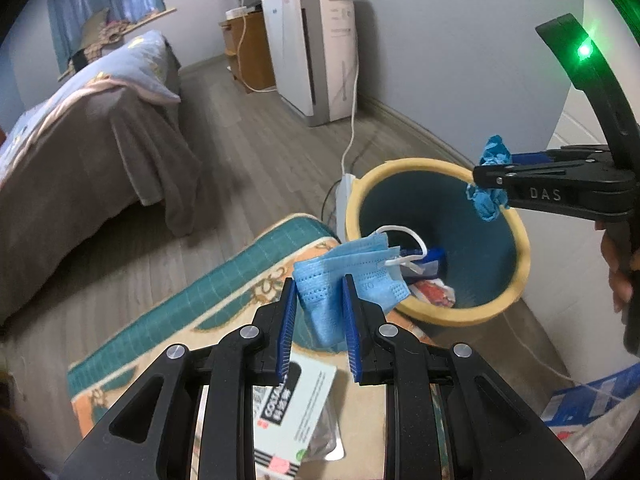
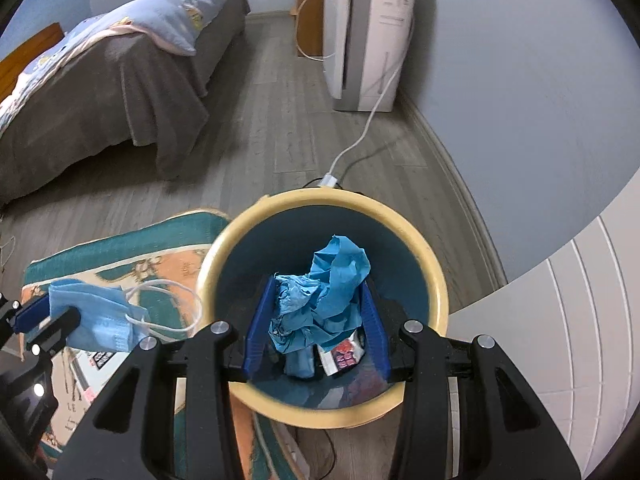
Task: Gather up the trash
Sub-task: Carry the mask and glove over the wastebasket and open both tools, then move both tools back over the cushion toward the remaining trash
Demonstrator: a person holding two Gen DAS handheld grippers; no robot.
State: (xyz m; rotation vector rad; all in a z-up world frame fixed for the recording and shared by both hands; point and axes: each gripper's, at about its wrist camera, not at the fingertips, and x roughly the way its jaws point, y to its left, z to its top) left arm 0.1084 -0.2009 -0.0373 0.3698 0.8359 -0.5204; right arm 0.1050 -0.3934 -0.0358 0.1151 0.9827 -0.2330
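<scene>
"DAS" in pale letters on the right tongs (image 1: 486,184)

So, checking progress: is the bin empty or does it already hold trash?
Not empty. The bin already holds a red-printed wrapper and other scraps at the bottom, seen in both views.

Left hand-held gripper (image 1: 320,316): matt black plastic frame, ribbed blue pads, bright metal rivets; between the pads a pleated non-woven face mask (image 1: 348,280), soft and matt. Right hand-held gripper (image 2: 316,328): same make, with a crumpled, thin blue glove (image 2: 320,300) between its pads. Below it, smooth plastic bin (image 2: 436,280) with cream rim; ahead, matt wood-grain floor (image 2: 280,140) and cloth-draped bed (image 2: 100,92).
</scene>
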